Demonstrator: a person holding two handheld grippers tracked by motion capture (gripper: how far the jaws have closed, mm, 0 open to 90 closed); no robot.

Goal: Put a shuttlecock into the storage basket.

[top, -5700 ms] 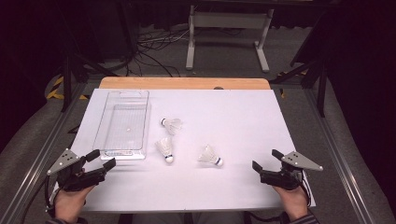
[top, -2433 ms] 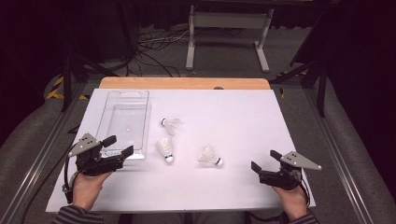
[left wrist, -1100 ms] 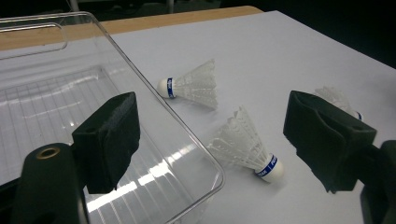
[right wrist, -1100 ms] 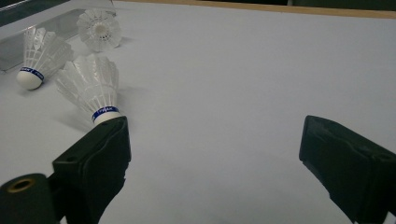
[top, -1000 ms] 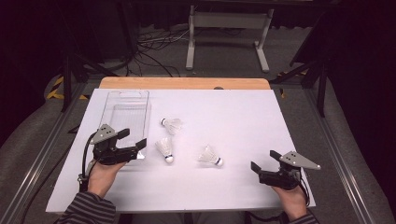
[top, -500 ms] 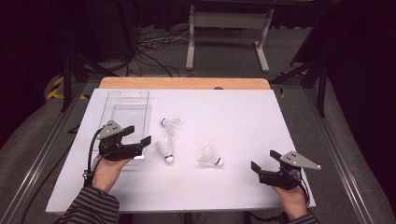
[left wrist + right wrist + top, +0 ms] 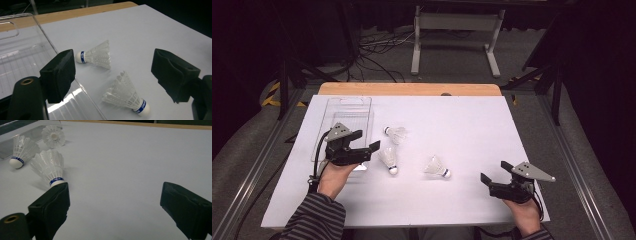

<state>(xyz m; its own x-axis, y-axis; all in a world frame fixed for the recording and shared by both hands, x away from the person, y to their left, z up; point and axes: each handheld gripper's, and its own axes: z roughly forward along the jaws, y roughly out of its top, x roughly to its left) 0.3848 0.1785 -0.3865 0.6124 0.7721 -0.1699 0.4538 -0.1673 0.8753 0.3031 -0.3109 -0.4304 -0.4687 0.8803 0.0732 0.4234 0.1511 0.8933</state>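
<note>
Three white shuttlecocks with blue bands lie on the white table. In the high view the far one (image 7: 396, 134) is beside a clear plastic tray (image 7: 343, 112), the middle one (image 7: 388, 160) is below it, and the third (image 7: 436, 167) lies to the right. My left gripper (image 7: 366, 140) hangs open over the tray's near right corner, just left of the middle shuttlecock (image 7: 126, 96), with the far shuttlecock (image 7: 97, 55) beyond. My right gripper (image 7: 495, 171) stands open near the front right, a short way from the third shuttlecock (image 7: 50, 167). Nothing is between either pair of jaws.
The tray (image 7: 20, 57) has nothing in it. A wooden strip (image 7: 409, 89) runs along the table's far edge, with a metal stand (image 7: 457, 30) and cables on the floor beyond. Metal rails (image 7: 257, 165) flank the table.
My left gripper has travelled from the front left corner forward and right, to the tray's near right corner beside the middle shuttlecock. The right gripper and the shuttlecocks have stayed put.
</note>
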